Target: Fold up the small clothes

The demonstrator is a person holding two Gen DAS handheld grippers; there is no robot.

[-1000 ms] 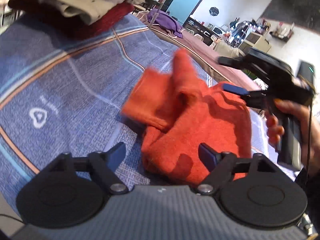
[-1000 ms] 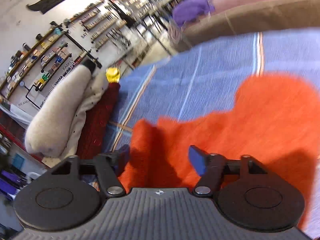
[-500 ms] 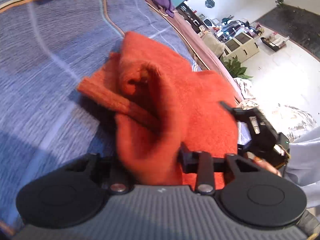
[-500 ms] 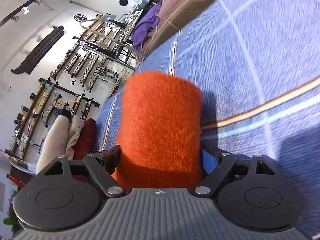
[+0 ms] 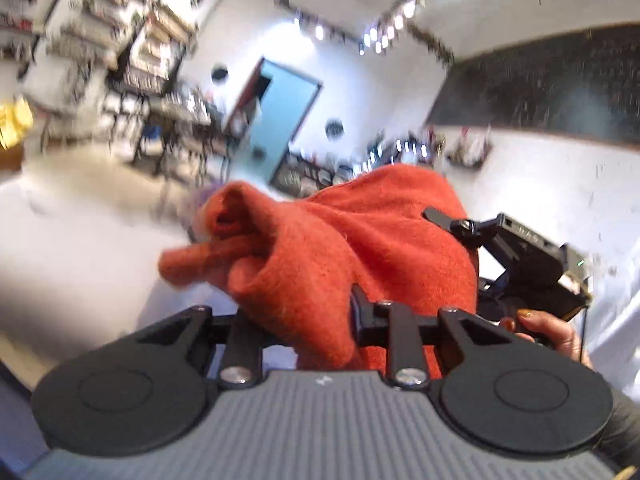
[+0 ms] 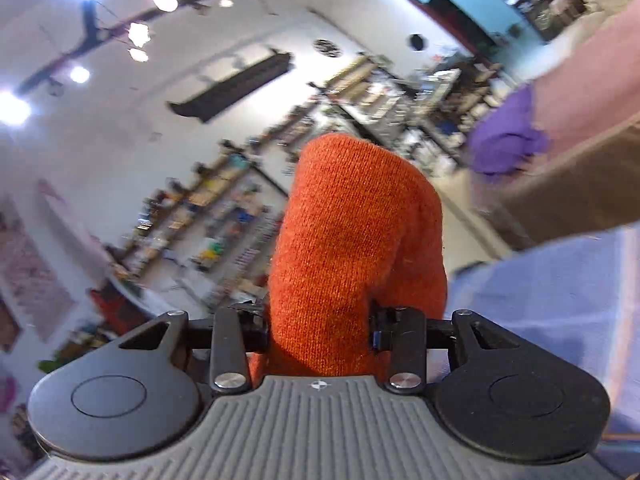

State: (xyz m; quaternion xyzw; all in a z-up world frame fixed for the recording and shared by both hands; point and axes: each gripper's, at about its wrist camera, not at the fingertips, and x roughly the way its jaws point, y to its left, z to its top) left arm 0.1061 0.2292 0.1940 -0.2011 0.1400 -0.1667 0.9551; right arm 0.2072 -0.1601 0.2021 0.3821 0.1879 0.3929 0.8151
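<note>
Left claw [image 5: 306, 320] clamps orange garment [image 5: 340, 248]; right claw [image 5: 452, 220] alongside.

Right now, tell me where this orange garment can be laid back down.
Only one bare patch shows: the blue striped cloth at the right wrist view's right edge, bordered above by the brown edge carrying a purple garment. Both grippers, left gripper and right gripper, clamp the orange garment in the air.

The garment [image 5: 360, 248] is plain orange-red knit. Both grippers have black fingers [image 6: 394, 330] and a grey ribbed body. The bed cover [image 6: 560, 280] is light blue with a pale stripe. Behind it lies a purple cloth [image 6: 504, 140]. The door [image 5: 284, 120] is light blue.
</note>
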